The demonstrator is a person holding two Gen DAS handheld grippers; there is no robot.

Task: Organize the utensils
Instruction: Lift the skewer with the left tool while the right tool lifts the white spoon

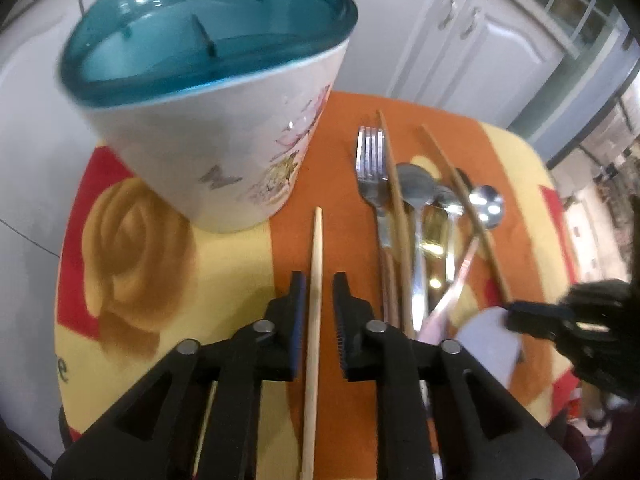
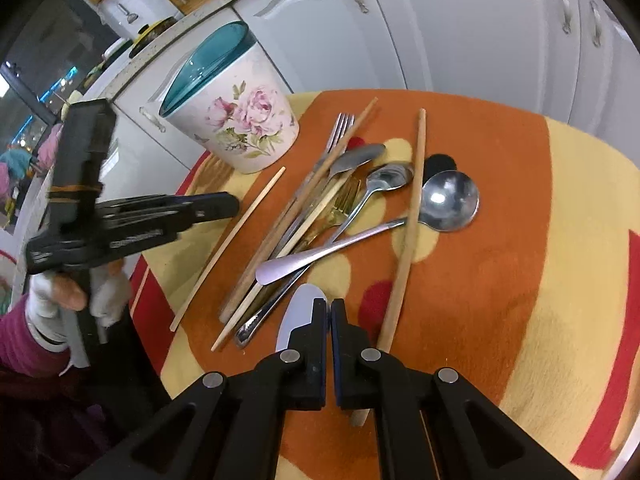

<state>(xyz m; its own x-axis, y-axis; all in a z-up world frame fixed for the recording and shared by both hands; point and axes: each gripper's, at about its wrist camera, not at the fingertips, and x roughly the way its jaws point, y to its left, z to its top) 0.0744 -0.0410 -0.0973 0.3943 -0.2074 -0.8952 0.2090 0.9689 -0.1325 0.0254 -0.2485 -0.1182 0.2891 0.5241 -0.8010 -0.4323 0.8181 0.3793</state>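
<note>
Utensils lie on the orange cloth (image 2: 500,272): holder (image 2: 236,120), rose-printed, teal-rimmed, far left; four chopsticks, three spoons, two forks piled beside. Left gripper (image 1: 319,292) gapes around one chopstick (image 1: 314,320), untouched. Right gripper (image 2: 329,312) is closed, empty.

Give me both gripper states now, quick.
Left gripper: open, jaws straddling the lone chopstick, pads not pressing it.
Right gripper: shut, holding nothing, above the knife blade.

Round worktop (image 2: 520,280) under an orange, yellow and red cloth (image 2: 480,320); floral utensil holder (image 2: 248,120) standing at the far edge, lone chopstick (image 2: 228,248) beside it, heap of cutlery (image 2: 340,208) in the middle
</note>
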